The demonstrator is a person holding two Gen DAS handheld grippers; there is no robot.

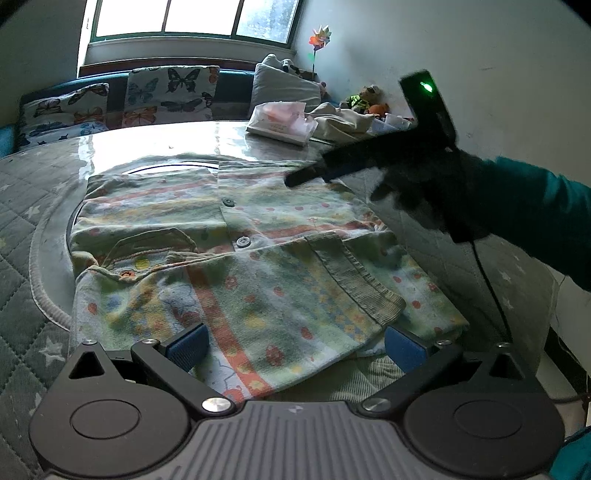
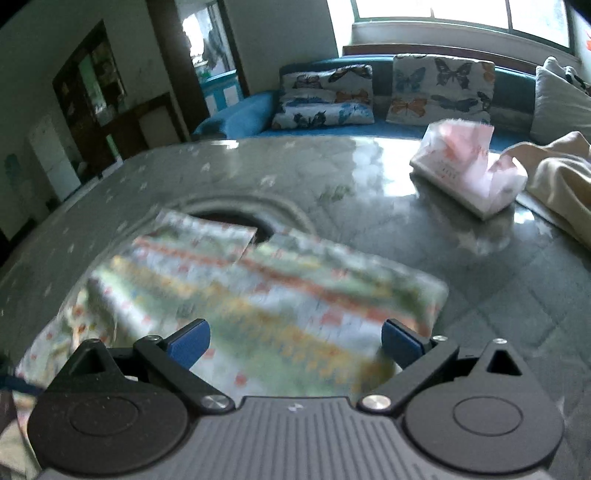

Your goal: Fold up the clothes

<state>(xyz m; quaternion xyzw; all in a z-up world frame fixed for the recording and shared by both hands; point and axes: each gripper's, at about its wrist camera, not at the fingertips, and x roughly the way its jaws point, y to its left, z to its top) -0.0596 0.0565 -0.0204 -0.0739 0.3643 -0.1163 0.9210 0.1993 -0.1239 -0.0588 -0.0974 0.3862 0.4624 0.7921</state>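
Both grippers — left gripper, right gripper — gape over the patterned garment.

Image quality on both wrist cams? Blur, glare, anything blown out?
Left wrist view: floral garment sharp, the gloved hand crossing it smeared, window blown out, glare on the tabletop. Right wrist view: garment heavily motion-blurred, the right tool itself crisp, glare by the tissue pack.

Bright window above a blue sofa with butterfly cushions.
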